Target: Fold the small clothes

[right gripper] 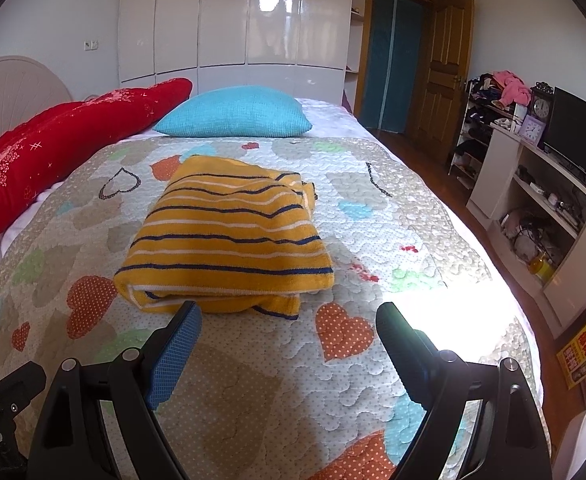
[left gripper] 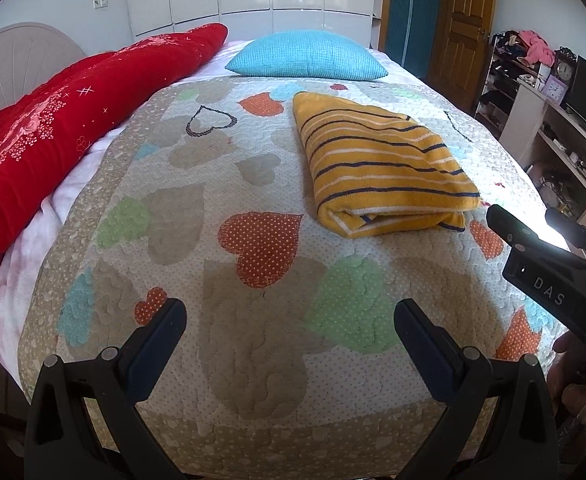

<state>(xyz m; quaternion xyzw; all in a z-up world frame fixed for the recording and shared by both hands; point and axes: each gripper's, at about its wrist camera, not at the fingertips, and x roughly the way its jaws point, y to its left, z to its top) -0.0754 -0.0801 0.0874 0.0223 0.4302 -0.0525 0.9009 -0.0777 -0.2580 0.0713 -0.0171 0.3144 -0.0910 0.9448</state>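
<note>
Folding looks nearly done: with your left gripper and right gripper both released and empty, the yellow striped garment lies folded just ahead, so square its loose front edge gently.

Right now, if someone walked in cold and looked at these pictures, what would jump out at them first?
The folded yellow striped garment lies alone in the middle of the heart-patterned quilt, just ahead of the open right gripper. Behind it a turquoise pillow rests at the far end of the bed, with a bright red duvet piled along the left side.
</note>
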